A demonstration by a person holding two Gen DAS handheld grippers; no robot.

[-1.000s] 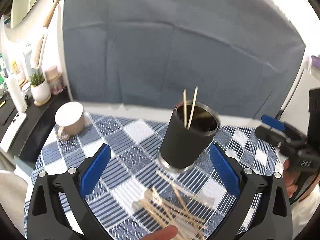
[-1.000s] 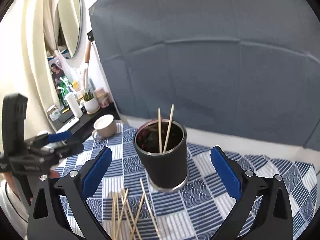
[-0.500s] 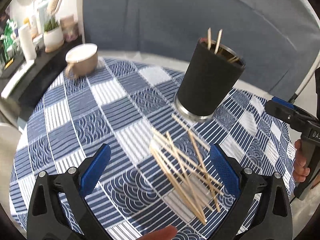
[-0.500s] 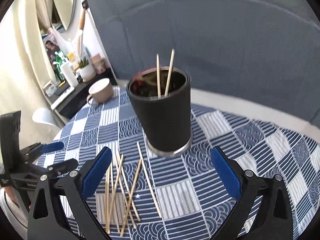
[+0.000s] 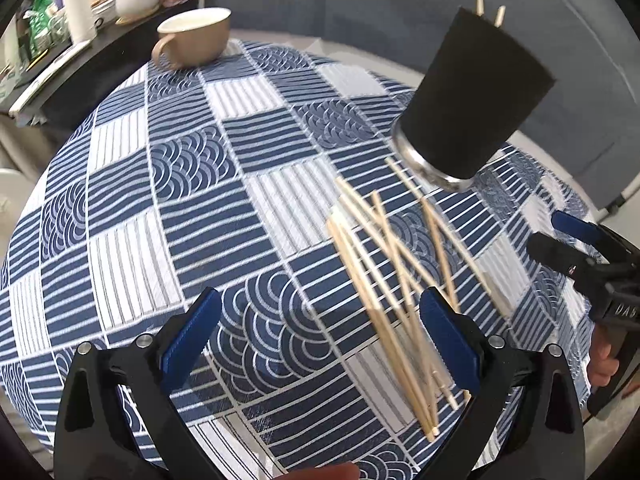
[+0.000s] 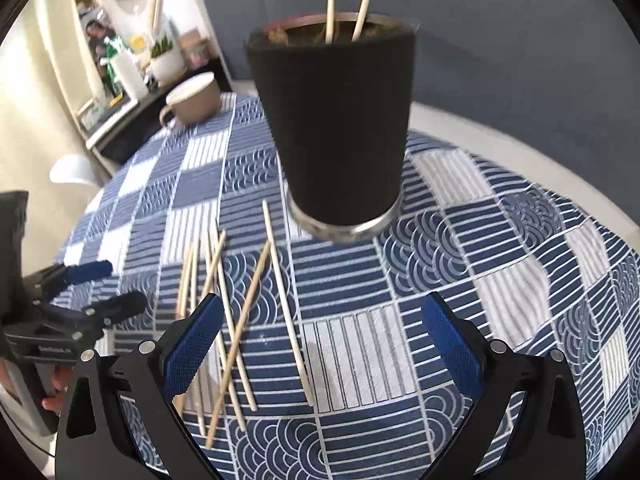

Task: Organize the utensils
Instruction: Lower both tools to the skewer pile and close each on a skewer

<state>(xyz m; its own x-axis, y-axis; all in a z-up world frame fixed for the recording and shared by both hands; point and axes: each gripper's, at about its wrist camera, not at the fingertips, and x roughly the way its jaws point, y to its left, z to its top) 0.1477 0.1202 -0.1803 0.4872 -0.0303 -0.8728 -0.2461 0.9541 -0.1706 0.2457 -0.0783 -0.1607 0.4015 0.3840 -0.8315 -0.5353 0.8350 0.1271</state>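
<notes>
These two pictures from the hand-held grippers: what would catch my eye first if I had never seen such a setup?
Probably the tall black cup standing on the blue and white patterned tablecloth, with two wooden sticks poking out of its top. In front of it a loose scatter of wooden sticks lies crossed on the cloth. Both the left gripper and the right gripper hang open above them, and a tan mug sits at the table's far edge.
</notes>
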